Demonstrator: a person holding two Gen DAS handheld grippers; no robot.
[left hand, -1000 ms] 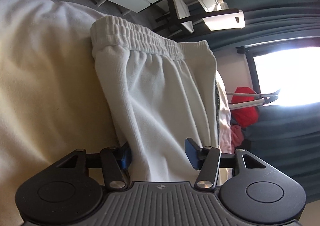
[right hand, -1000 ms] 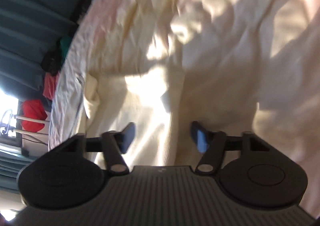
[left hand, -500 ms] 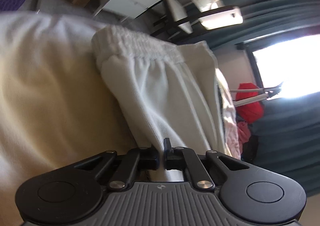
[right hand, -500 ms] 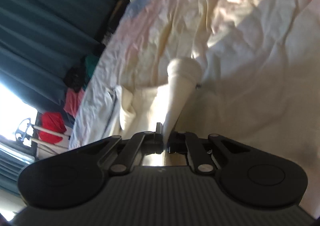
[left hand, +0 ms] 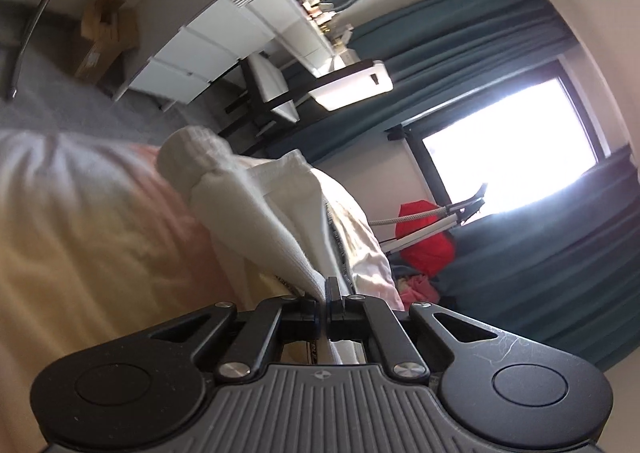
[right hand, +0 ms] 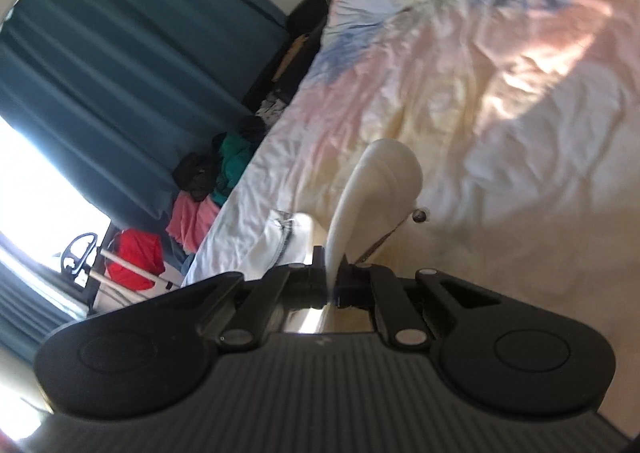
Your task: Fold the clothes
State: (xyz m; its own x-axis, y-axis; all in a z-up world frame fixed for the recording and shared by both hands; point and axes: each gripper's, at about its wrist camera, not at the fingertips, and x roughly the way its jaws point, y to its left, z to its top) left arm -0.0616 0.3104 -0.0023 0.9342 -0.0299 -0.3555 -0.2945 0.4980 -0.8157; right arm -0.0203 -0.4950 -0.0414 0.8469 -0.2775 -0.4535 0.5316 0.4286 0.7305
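Left wrist: both grippers' jaws pinch white sweatpants above bedspread

Two grippers, left gripper and right gripper, one white garment pinched between them, one bedspread, one red bag.

A bed covered with a crumpled pastel sheet in pink, yellow and blue carries the things. White pants lie partly on it, one end lifted off the sheet.
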